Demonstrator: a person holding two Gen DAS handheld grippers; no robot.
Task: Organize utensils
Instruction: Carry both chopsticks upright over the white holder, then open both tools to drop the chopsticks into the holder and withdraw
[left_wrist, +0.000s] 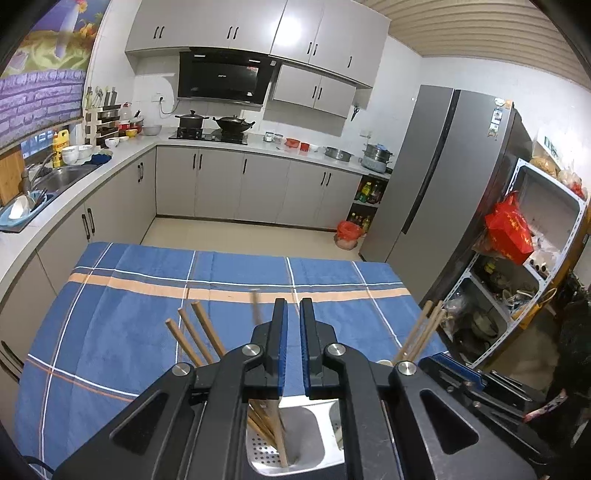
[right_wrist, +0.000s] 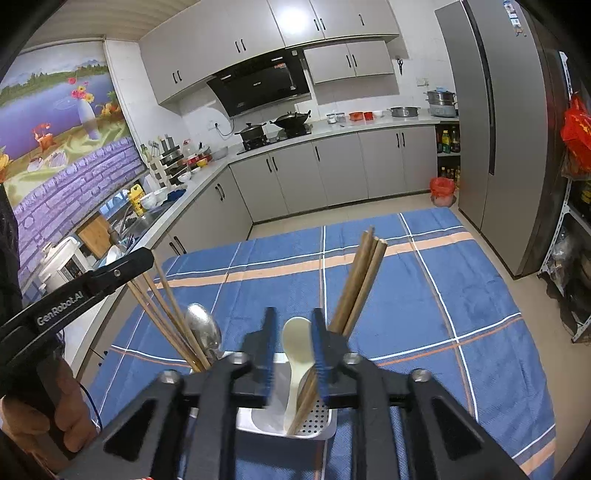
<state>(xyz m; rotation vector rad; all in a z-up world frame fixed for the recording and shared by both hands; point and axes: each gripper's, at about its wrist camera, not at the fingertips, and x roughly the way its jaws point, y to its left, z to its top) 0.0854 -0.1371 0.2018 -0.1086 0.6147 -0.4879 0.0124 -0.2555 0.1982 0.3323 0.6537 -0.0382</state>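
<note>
A steel utensil holder (right_wrist: 314, 424) with compartments stands on the blue plaid table; it also shows in the left wrist view (left_wrist: 295, 435). It holds wooden chopsticks (right_wrist: 360, 280), more chopsticks (right_wrist: 166, 314), a metal spoon (right_wrist: 203, 328) and a white spoon (right_wrist: 295, 347). My right gripper (right_wrist: 293, 338) hovers just above the holder, jaws open around the white spoon without pinching it. My left gripper (left_wrist: 293, 325) is over the holder, jaws a small gap apart and empty; a blurred chopstick (left_wrist: 255, 306) stands beside its left finger. Chopsticks (left_wrist: 195, 332) lean left of it.
The blue plaid tablecloth (left_wrist: 147, 295) covers the table. Beyond are grey kitchen cabinets (left_wrist: 221, 184), a sink counter (left_wrist: 55, 177) at left, a fridge (left_wrist: 443, 177) and a cluttered shelf (left_wrist: 535, 240) at right. The left gripper's body (right_wrist: 74, 295) is at my right view's left.
</note>
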